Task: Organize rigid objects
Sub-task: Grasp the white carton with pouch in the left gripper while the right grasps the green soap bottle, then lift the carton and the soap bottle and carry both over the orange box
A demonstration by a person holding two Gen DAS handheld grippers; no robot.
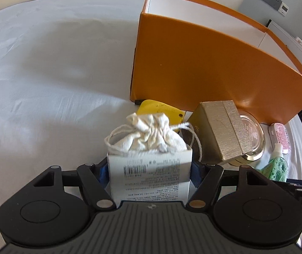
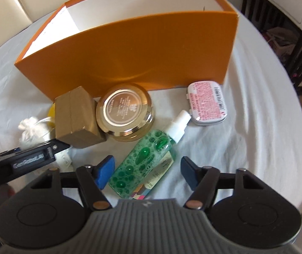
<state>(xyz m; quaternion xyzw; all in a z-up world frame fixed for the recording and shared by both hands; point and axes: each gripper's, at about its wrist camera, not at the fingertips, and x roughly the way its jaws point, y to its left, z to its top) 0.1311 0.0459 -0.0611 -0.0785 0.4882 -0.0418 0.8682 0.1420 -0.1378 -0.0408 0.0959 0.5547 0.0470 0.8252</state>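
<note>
- Left tongs (image 1: 149, 166) clamped on a white printed cardboard carton (image 1: 149, 169), blue pads pressed to both its sides, seen from the left wrist.
- Cream drawstring cloth pouch (image 1: 151, 136) perched on top of that carton, cord looped over the near edge.
- Right tongs (image 2: 148, 172) apart, straddling a clear spray bottle of green bubbly liquid (image 2: 144, 165); pads close to its sides yet not touching.
- Bottle flat on the bench (image 2: 246, 139) under a pale grey cloth, white nozzle aimed toward the far side.
- Just beyond the left tongs: a gold ribbed gift box (image 1: 220, 131), tilted, leaning against a round gold-lidded glass jar (image 2: 124, 116).
- Yellow flat plastic piece (image 1: 159, 110) half hidden behind the pouch, lying against the foot of the orange box.
- Small white tin with a pink printed label (image 2: 207, 105), flat on the cloth, right of the jar and near the bottle's nozzle.
- Farthest back: a large open orange cardboard box (image 2: 129, 63), white inside, upright on the bench; interior floor hidden from both views.
- Cream padded chair backs (image 2: 7, 10) past the bench edge; white drawer unit (image 2: 277, 2) at upper right.
</note>
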